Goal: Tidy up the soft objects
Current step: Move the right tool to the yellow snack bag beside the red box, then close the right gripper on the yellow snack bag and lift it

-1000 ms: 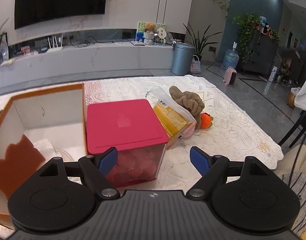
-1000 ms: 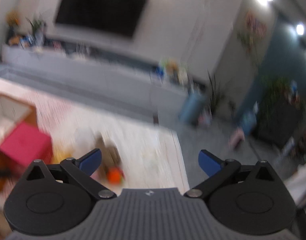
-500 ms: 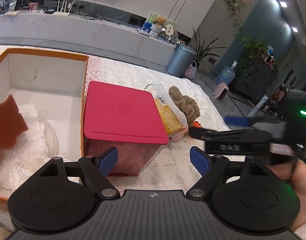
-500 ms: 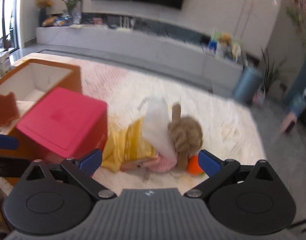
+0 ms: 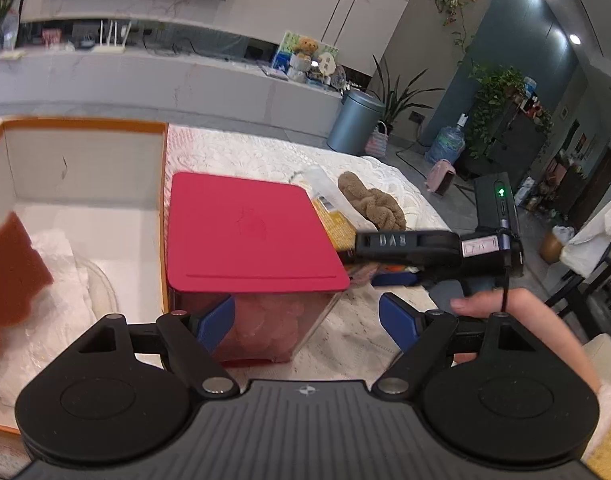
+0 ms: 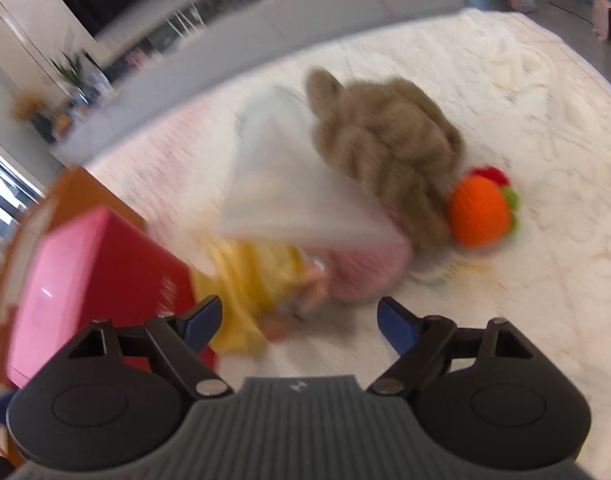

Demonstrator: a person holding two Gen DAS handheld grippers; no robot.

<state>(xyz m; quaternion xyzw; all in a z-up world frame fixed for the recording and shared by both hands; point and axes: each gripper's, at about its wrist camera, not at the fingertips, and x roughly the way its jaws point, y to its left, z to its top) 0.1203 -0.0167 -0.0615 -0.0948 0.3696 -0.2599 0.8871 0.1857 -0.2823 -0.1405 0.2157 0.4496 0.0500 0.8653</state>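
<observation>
A heap of soft things lies on the white lace cloth: a brown knitted plush [image 6: 385,148], an orange crocheted ball [image 6: 481,212], a pink soft piece [image 6: 365,268] and a yellow packet [image 6: 253,280] under a clear bag [image 6: 281,172]. My right gripper [image 6: 299,320] is open, low over the cloth just in front of the heap; the view is blurred. My left gripper [image 5: 307,318] is open and empty, in front of a red-lidded box [image 5: 249,232]. The right gripper also shows in the left wrist view [image 5: 369,264], beside the heap, partly hiding it.
An open orange-edged cardboard box [image 5: 85,160] with white plastic and a brown sponge-like piece stands left of the red-lidded box. The table edge runs along the right. A bin, plants and a TV shelf are far behind.
My right gripper has dropped and moved in close to the heap of soft things. My left gripper has tilted up slightly; it stays in front of the red-lidded box.
</observation>
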